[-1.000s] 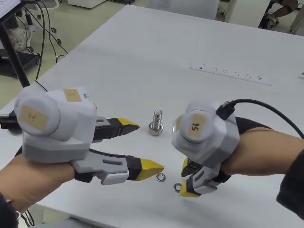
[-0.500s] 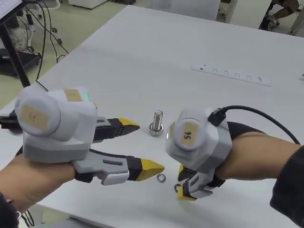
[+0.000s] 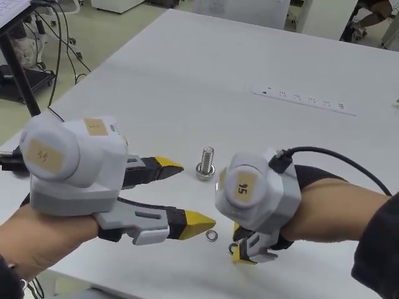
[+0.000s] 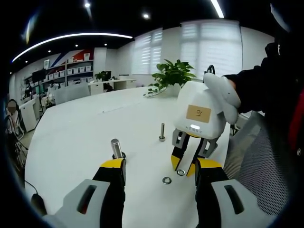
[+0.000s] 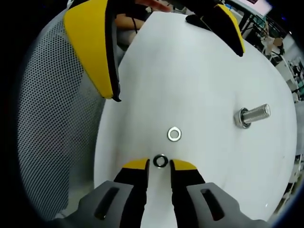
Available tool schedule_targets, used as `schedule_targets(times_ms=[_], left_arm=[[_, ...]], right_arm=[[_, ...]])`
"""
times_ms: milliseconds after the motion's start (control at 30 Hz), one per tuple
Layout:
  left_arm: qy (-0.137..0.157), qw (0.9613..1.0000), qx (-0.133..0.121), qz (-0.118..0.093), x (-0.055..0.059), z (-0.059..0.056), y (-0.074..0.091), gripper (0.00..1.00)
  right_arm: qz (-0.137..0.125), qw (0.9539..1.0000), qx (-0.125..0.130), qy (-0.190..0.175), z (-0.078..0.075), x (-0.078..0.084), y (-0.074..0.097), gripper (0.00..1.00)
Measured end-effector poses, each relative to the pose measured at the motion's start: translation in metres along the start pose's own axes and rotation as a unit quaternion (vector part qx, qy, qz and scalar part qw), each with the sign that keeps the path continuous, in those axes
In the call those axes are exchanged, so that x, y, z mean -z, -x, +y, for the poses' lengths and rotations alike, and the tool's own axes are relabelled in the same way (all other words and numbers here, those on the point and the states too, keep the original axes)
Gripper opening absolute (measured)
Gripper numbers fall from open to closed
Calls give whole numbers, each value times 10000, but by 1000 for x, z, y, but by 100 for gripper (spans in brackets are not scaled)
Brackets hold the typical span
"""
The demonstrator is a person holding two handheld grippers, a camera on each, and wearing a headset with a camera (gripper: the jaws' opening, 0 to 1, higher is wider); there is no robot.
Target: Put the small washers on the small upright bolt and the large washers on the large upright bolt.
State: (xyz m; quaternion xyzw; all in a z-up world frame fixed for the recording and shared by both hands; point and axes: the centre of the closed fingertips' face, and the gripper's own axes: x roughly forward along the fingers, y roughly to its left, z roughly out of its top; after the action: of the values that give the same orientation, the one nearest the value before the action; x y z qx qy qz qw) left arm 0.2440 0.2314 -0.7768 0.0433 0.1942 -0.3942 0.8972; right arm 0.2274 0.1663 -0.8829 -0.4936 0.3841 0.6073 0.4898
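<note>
Here: right claw slightly parted, straddling washer; left claw spread wide; second washer, bolt beyond.

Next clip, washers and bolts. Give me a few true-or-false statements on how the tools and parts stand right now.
1. The left tool has its jaws wide apart and empty. True.
2. The large bolt lies on its side. False: it stands upright on the table.
3. The right tool points down with a washer between its tips. True.
4. One lone washer lies loose. False: a second washer lies just beyond the first.
</note>
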Motion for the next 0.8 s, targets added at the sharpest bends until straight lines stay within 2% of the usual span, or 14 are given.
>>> schedule_targets(times_ms=[167, 800], left_arm=[[7, 10000, 0, -13, 0, 0, 0, 58], [15, 10000, 3, -17, 0, -1, 1, 58]], right_arm=[[-46, 10000, 33, 41, -1, -1, 0, 14], [-114, 9999, 29, -37, -1, -1, 0, 13]])
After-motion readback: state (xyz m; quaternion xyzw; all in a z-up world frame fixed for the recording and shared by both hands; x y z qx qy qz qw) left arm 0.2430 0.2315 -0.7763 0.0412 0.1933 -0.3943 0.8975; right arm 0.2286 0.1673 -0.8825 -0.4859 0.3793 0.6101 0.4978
